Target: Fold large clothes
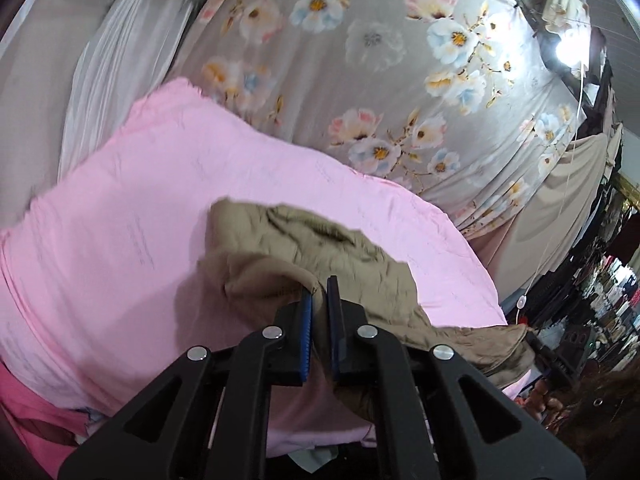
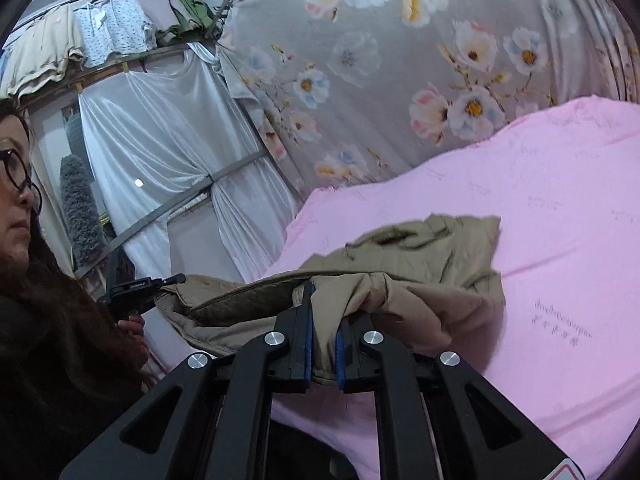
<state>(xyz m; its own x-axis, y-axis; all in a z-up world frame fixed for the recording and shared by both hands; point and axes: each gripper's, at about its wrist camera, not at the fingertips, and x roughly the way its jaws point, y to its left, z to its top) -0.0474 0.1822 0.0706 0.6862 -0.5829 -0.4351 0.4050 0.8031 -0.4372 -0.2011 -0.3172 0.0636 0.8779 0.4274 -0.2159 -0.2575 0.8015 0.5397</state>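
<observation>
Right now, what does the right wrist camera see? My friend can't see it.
The right gripper is shut on a bunched tan jacket, lifting it above a pink sheet. A flowered curtain hangs behind.

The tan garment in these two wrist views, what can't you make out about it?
- Left wrist view: the tan garment is motion-blurred, and its lower part is hidden behind the left gripper, so its type is unclear.
- Right wrist view: the right gripper covers the pinched fold.
- Both views: the garment's underside lies hidden against the pink sheet.
</observation>
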